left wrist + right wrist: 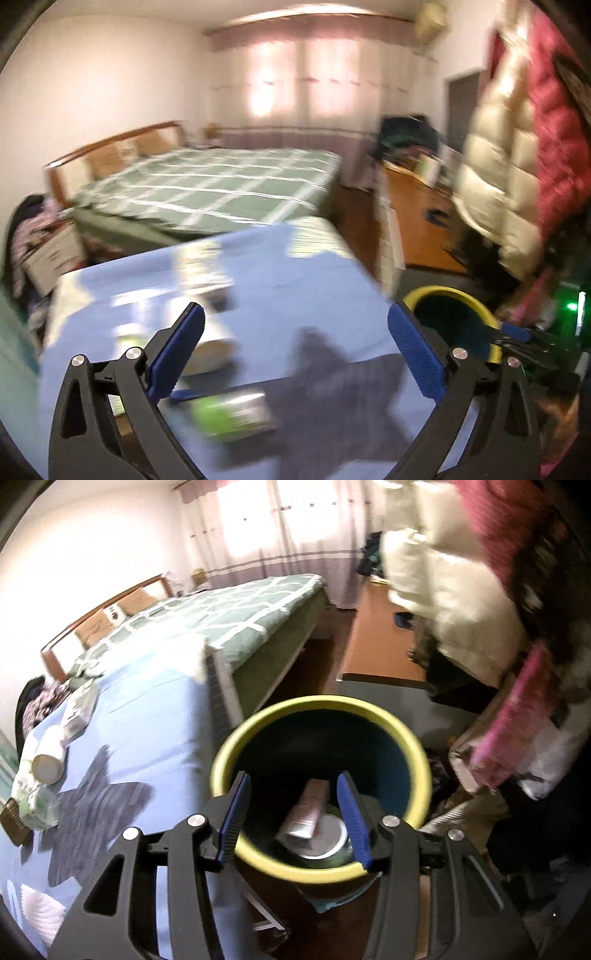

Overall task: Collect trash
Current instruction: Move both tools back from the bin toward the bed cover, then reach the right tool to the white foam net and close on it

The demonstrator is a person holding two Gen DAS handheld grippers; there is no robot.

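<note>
Yellow-rimmed bin (320, 716) beside blue-covered desk (155, 716). Right tool (291, 821) above bin mouth, half open, empty; box (308, 810) inside bin. Left tool (295, 354) over desk, wide open, empty; green packet (236, 415) on desk beneath.

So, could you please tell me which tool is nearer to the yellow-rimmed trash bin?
Right. The right tool hangs over the yellow-rimmed trash bin, fingers framing its mouth; the left tool is over the blue-covered table, with the bin off to its right.

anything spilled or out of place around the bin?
No spill visible. Litter remains on the blue table: a white bottle lying on its side, a small box, a green pack. Bin upright, with trash inside.
</note>
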